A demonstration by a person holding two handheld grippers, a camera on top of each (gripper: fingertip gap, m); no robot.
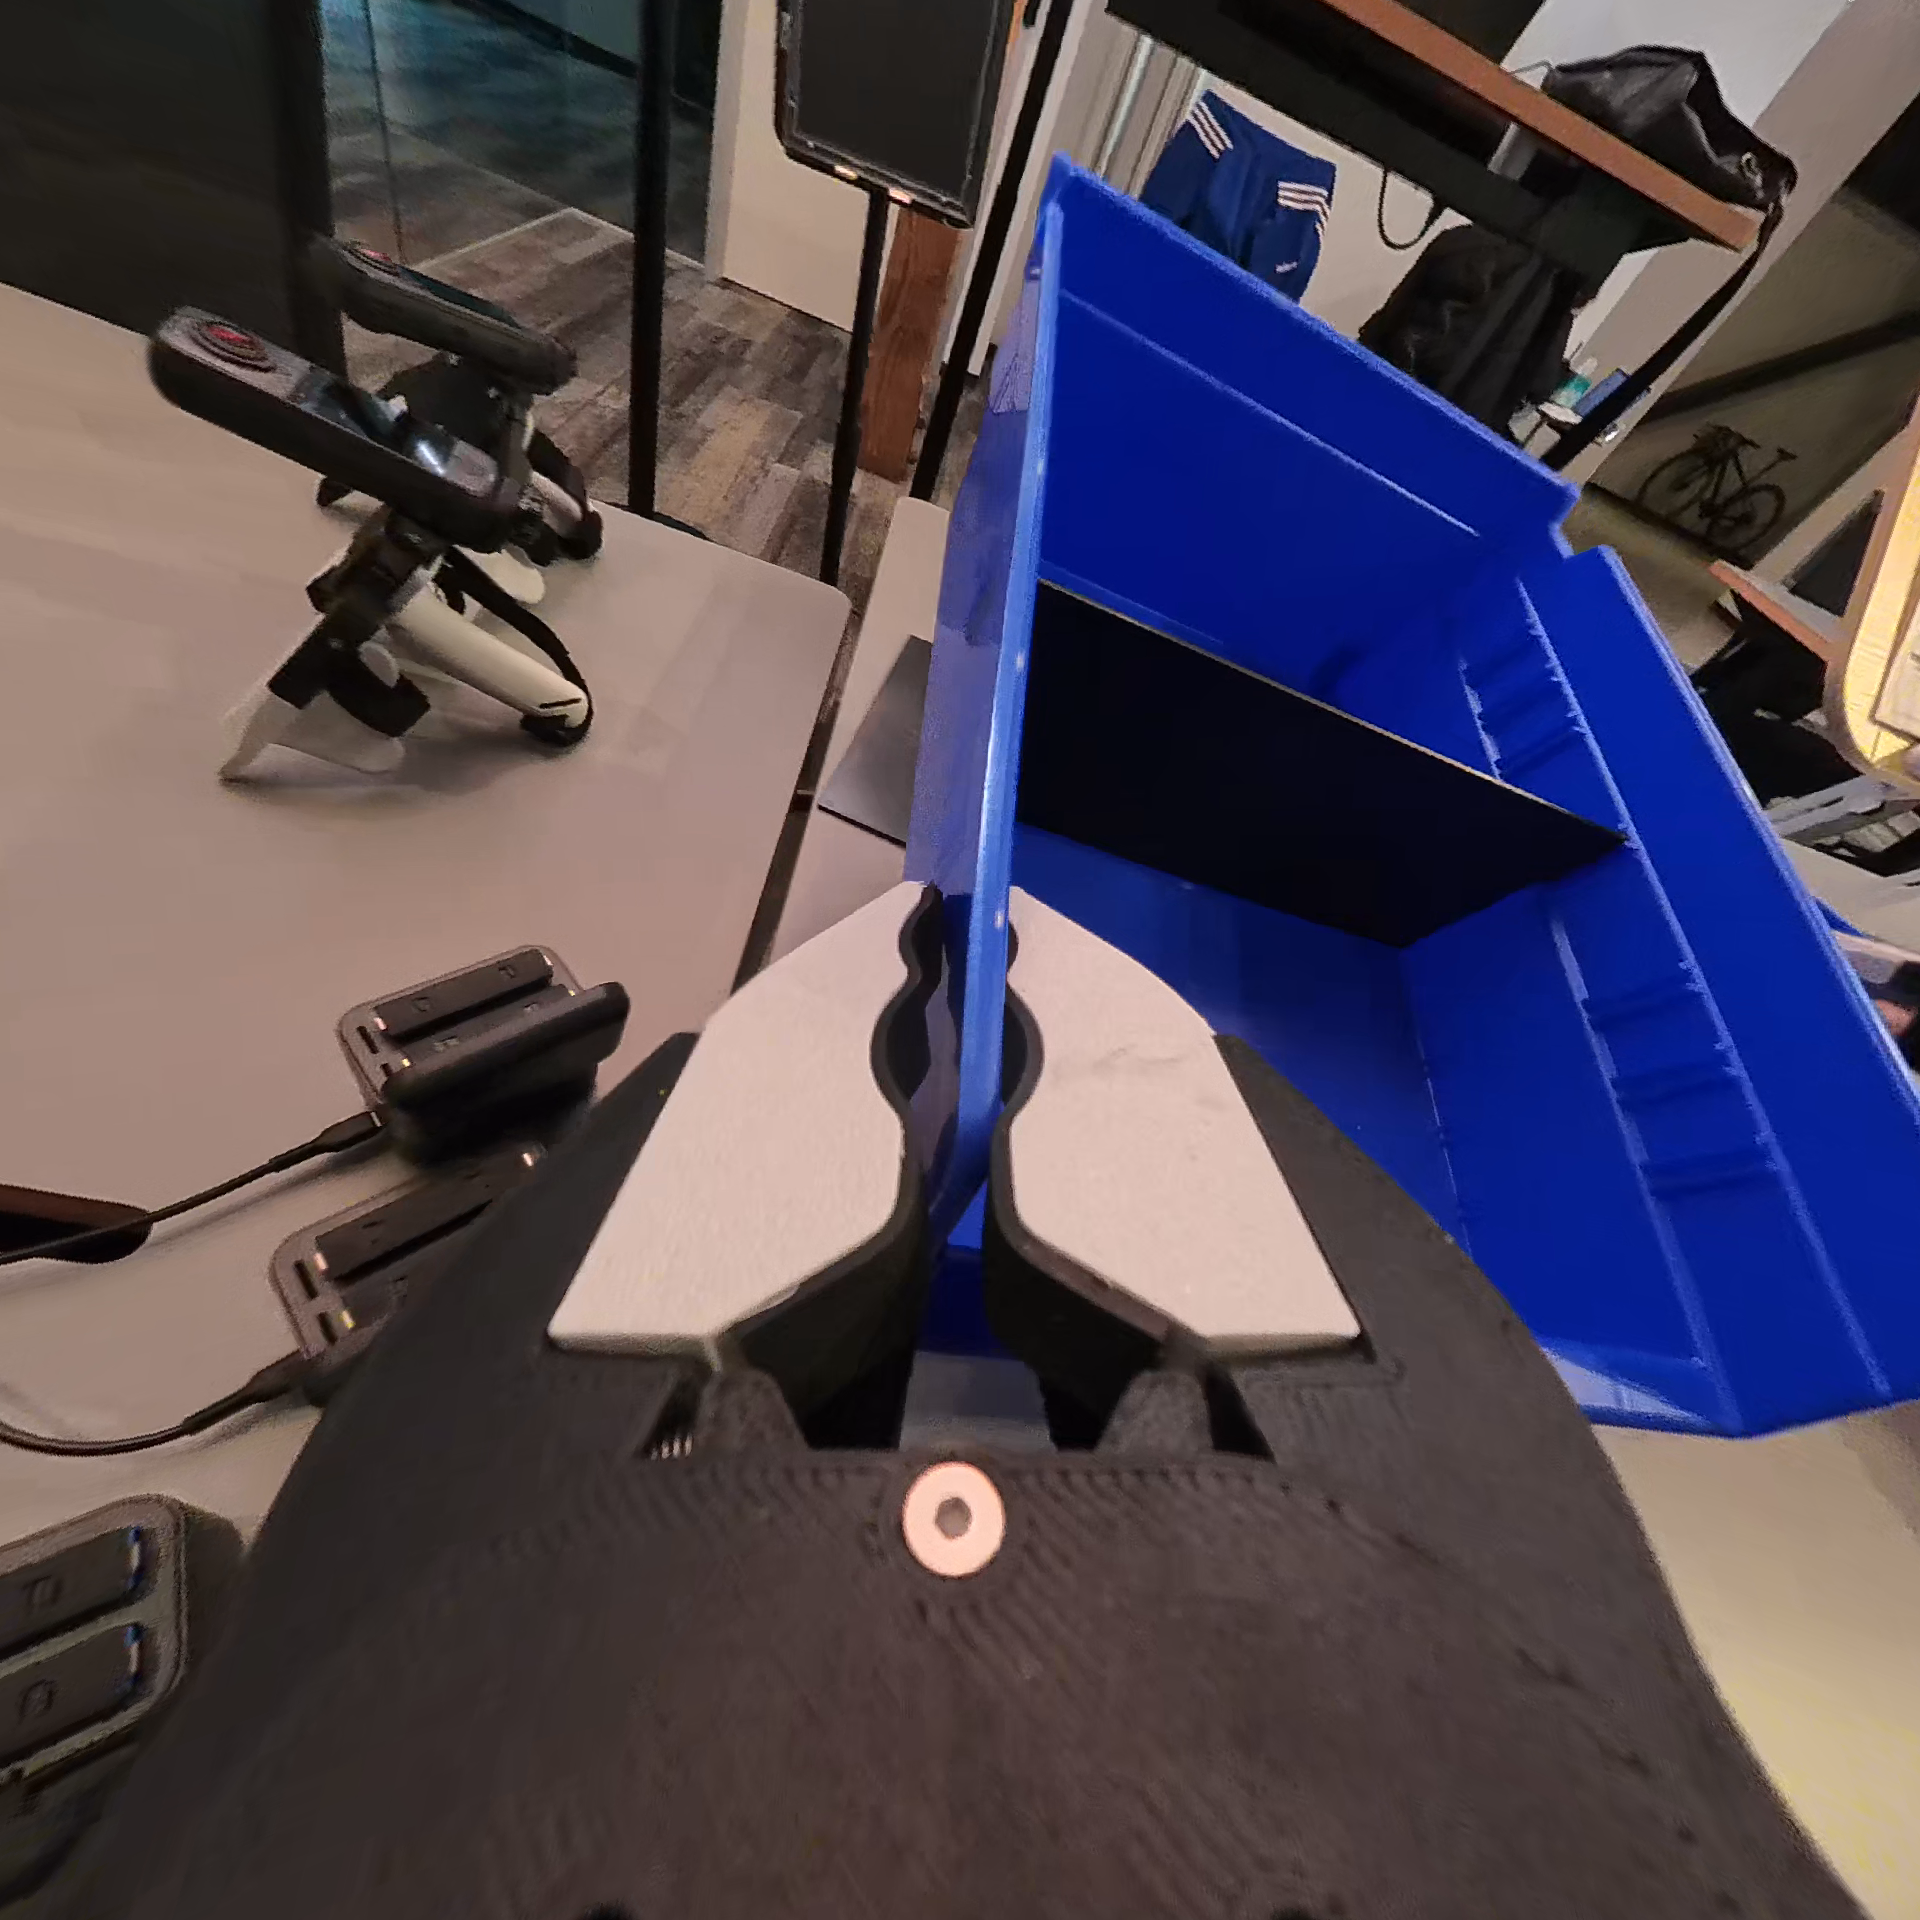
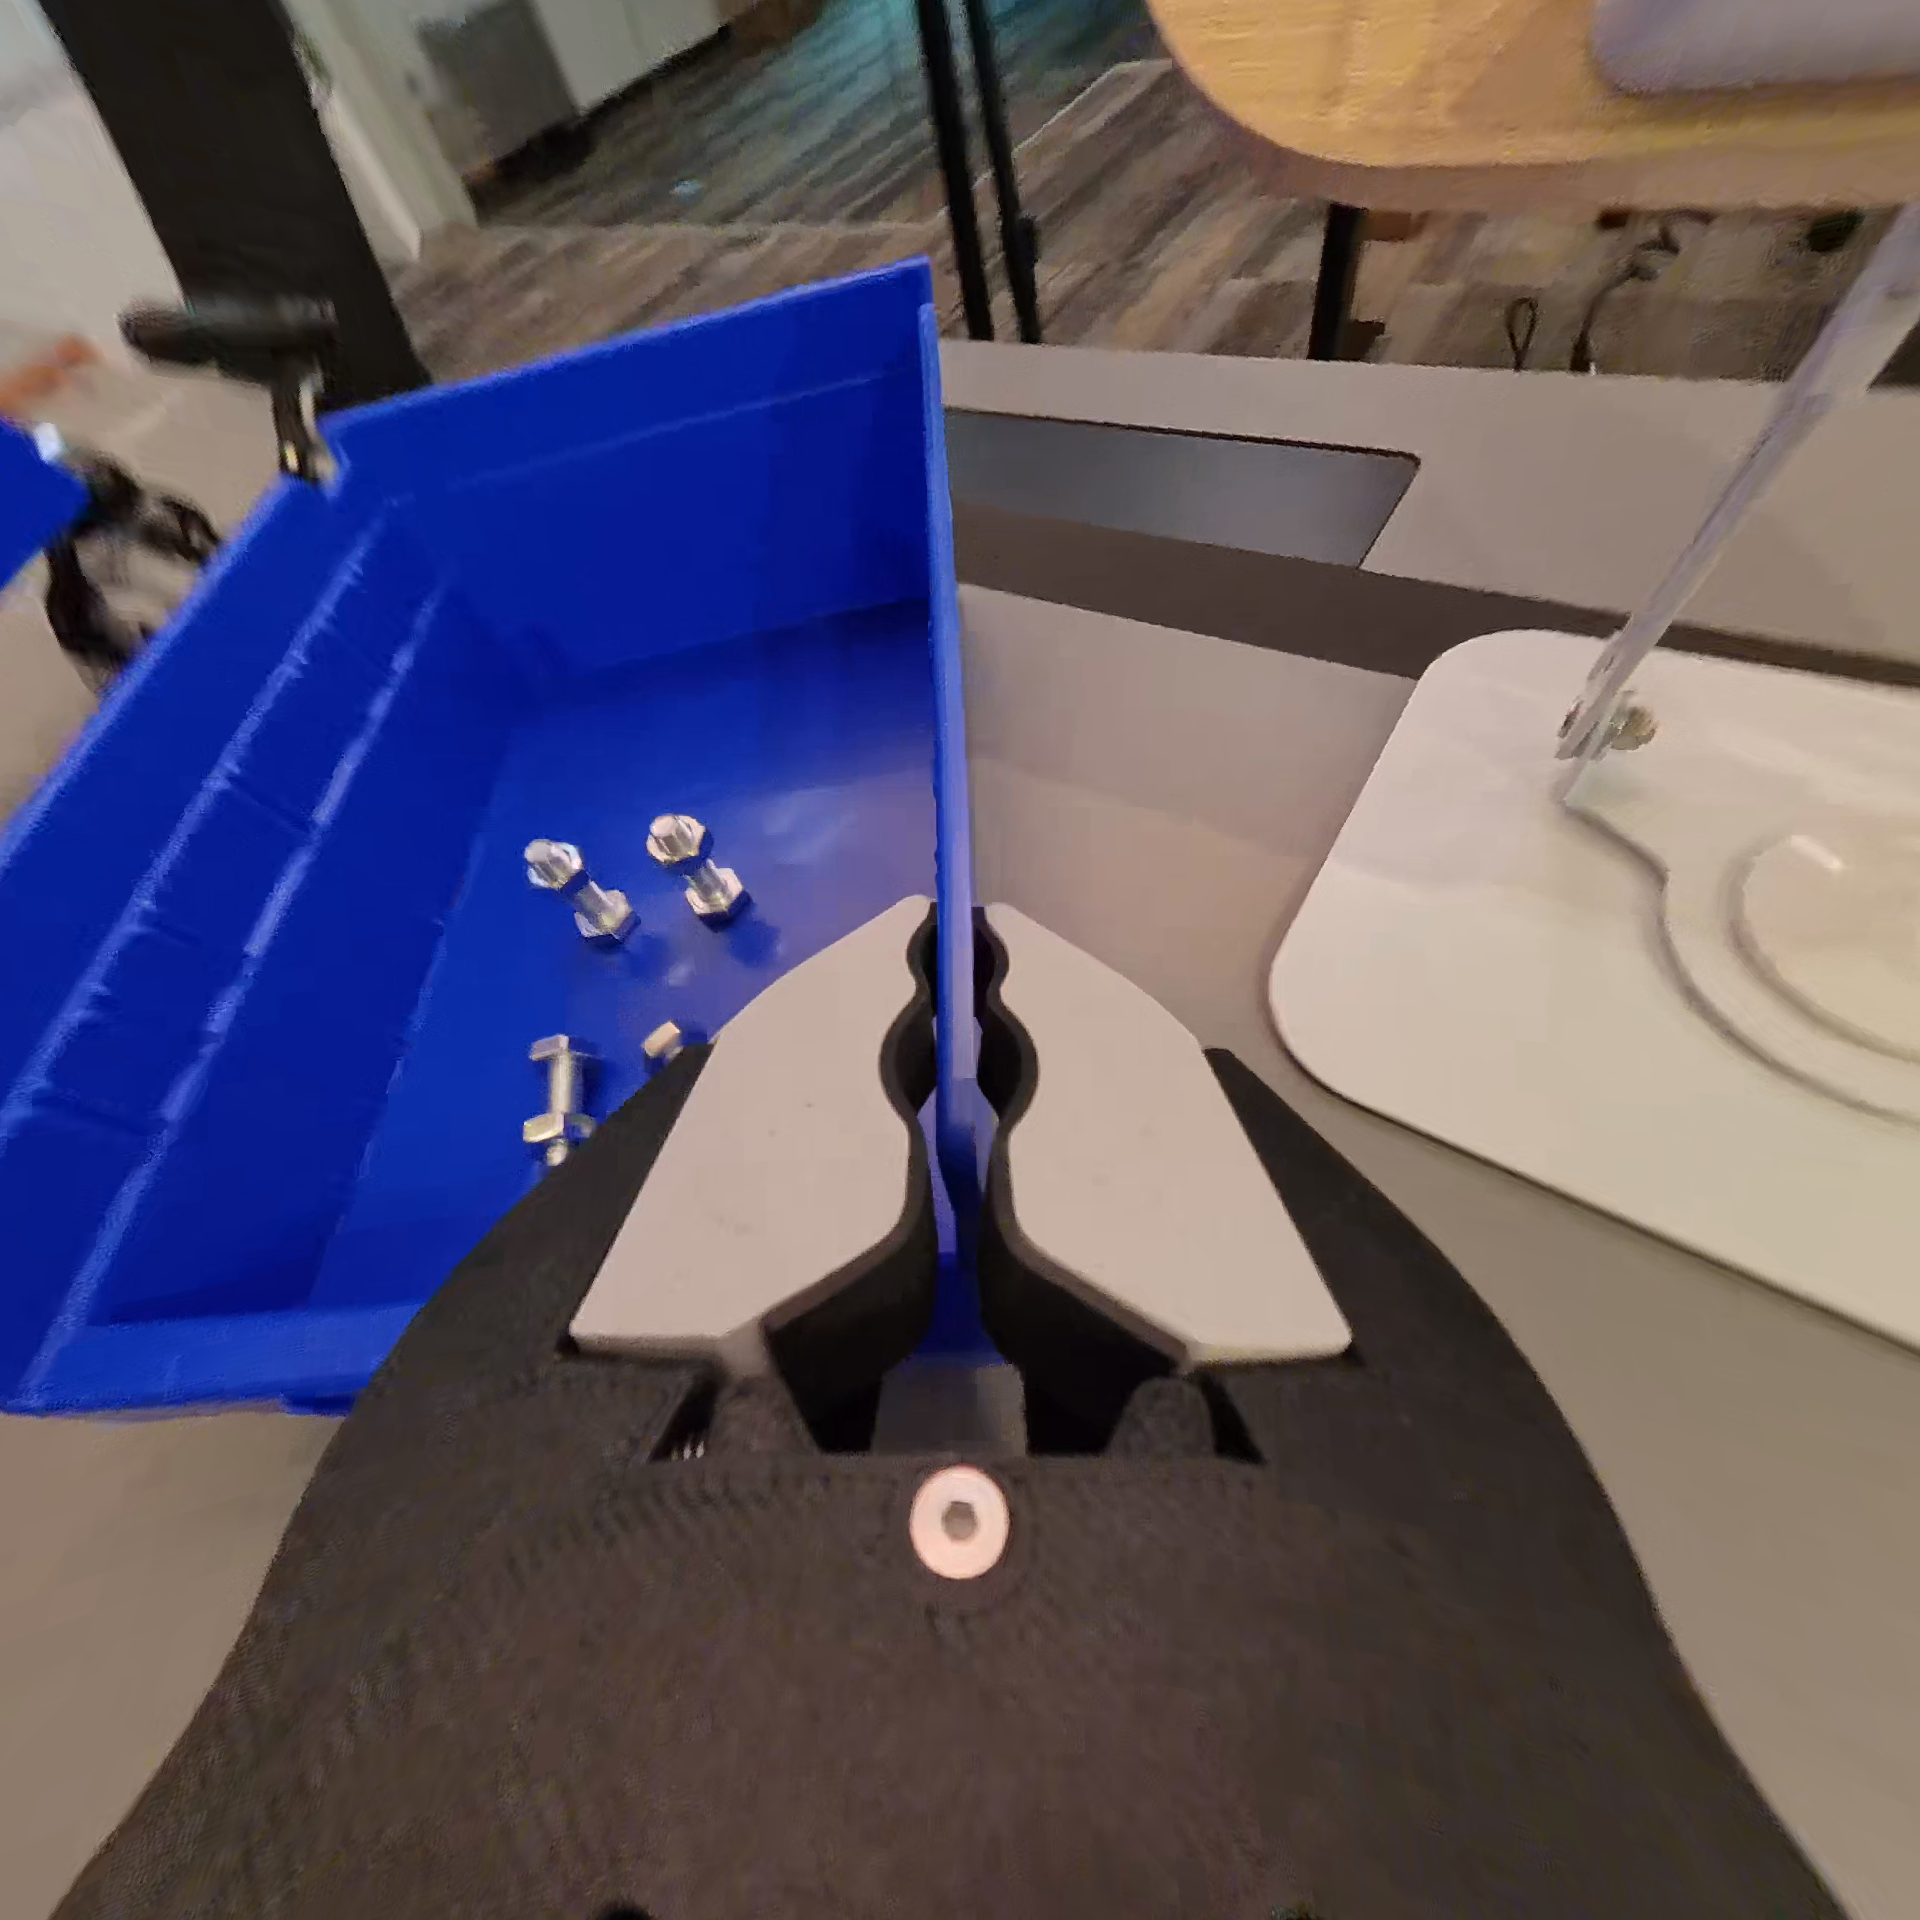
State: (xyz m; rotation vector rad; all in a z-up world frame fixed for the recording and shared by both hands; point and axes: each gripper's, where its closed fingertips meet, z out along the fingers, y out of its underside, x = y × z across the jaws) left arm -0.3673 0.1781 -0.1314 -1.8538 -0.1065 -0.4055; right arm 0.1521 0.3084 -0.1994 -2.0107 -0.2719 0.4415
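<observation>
The left gripper (image 1: pixel 961 935) is clamped on the side wall of a blue bin (image 1: pixel 1247 499), the wall standing edge-on between its fingers, and the right gripper (image 2: pixel 958 920) likewise pinches a blue wall; each finger pair straddles its rim, one finger inside and one outside, which looks like a hold meant to steady or carry the bin by its sides. Left of the right fingers, on the bin floor, lie three whole bolts (image 2: pixel 578 891) and part of a fourth, while one black divider (image 1: pixel 1299 790) crosses the bin ahead of the left fingers.
</observation>
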